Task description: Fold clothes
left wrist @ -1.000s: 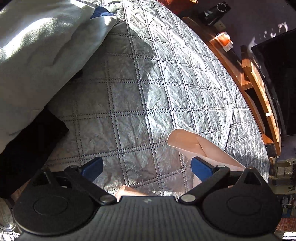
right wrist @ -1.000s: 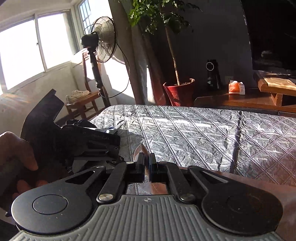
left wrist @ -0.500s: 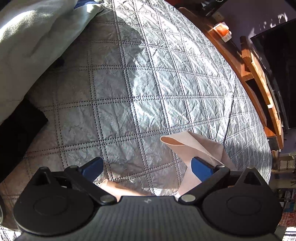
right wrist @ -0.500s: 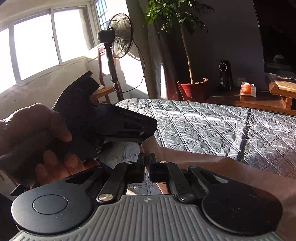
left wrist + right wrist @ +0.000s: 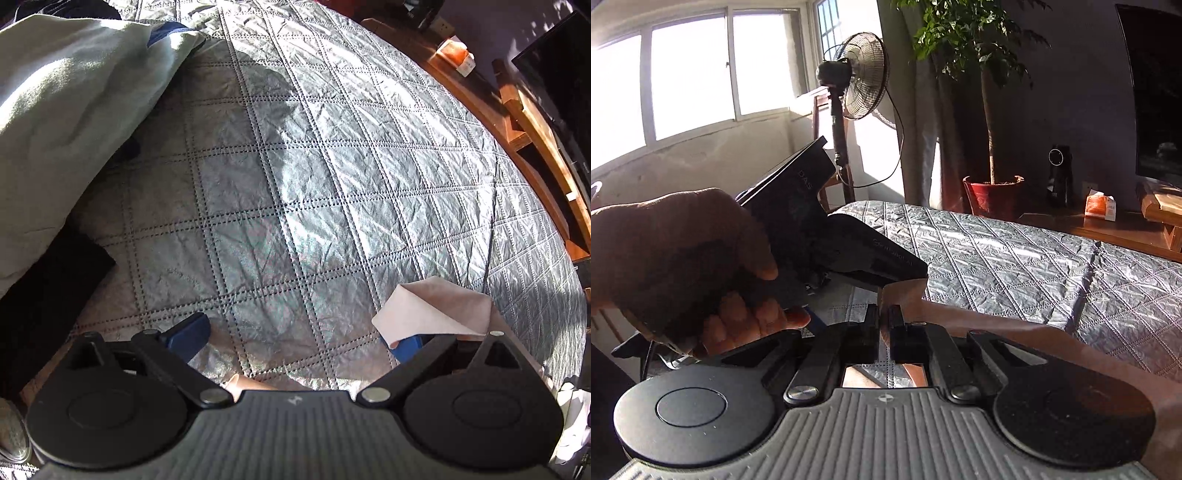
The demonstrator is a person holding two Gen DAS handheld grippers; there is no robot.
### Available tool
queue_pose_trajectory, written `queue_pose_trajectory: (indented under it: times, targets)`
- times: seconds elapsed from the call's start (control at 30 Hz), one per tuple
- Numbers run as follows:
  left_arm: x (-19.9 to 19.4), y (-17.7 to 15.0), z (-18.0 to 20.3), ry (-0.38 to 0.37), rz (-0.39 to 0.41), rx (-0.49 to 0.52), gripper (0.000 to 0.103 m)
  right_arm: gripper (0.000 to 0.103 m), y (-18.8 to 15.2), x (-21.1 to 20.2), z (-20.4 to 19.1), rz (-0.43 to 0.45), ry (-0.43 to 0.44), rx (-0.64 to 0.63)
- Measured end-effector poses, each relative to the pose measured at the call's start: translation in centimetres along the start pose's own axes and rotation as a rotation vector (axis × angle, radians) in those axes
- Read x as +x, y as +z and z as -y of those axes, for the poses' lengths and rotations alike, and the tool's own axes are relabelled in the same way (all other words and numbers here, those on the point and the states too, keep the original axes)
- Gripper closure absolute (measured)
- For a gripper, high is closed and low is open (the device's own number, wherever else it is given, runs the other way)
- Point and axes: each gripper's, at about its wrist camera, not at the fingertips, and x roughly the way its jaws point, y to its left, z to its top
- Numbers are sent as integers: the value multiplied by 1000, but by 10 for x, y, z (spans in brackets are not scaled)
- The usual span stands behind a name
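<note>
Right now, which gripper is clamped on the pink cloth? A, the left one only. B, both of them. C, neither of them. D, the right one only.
D: the right gripper has its jaws closed on an edge of the pink cloth, while the left gripper has its jaws wide apart, the cloth only draped over one blue pad.

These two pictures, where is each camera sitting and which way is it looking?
Left wrist view: sits on the left tongs, which stand open; looks down on the quilted bed cover, a pink cloth draped over one blue fingertip.
Right wrist view: sits on the right tongs, shut on the pink cloth; looks level across the bed to the fan and plant; the person's left hand shows.
Shared: bed cover, pink cloth, orange box.
</note>
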Motion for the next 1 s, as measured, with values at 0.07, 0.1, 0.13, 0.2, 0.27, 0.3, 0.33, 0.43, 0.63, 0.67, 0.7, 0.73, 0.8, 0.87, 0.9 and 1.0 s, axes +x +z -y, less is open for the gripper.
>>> queue_pose_trajectory:
  times: [0.07, 0.1, 0.13, 0.2, 0.27, 0.3, 0.33, 0.43, 0.63, 0.67, 0.7, 0.73, 0.8, 0.87, 0.9, 1.0]
  targets:
    - [0, -1, 3, -2, 0, 3, 5, 97, -1, -1, 1, -1, -2, -4]
    - [0, 0, 2, -15, -1, -9, 5, 97, -1, -1, 1, -3, -3, -5]
    - [-1, 0, 1, -32, -2, -24, 5, 97, -2, -1, 2, -5, -4, -3]
    - [-2, 2, -7, -83, -8, -80, 5, 97, -2, 1, 3, -11, -7, -3]
    - [-2, 4, -13, -124, -14, -126, 5, 97, -2, 2, 2, -19, -12, -12]
    - [-1, 5, -15, -133, -14, -134, 4, 97, -2, 3, 0, -21, -11, -19]
    - [-1, 5, -15, -136, -18, -131, 3, 97, -2, 3, -1, -20, -10, -25]
    - [1, 5, -9, -118, -25, -97, 3, 97, -1, 4, -3, -17, -7, -34]
    - [3, 4, 0, -88, -49, -54, 1, 96, 0, 1, -6, -13, -17, -64]
    - [4, 4, 2, -81, -52, -46, 1, 96, 0, 1, -7, -15, -19, -74]
    - [4, 4, 3, -72, -51, -36, 1, 96, -1, 1, -8, -17, -21, -83]
    - [3, 4, 5, -62, -48, -25, 1, 96, -1, 2, -9, -21, -24, -93]
    - [1, 3, 10, -38, -36, 5, 2, 96, -2, 3, -13, -33, -35, -131]
    - [-5, 2, 14, -13, -4, 37, 2, 96, -5, 6, -19, -54, -54, -183]
    - [-9, 2, 16, -8, 12, 53, 2, 96, -6, 7, -21, -59, -59, -199]
    - [-16, 1, 23, 10, 39, 106, 1, 96, -7, 8, -26, -64, -71, -237]
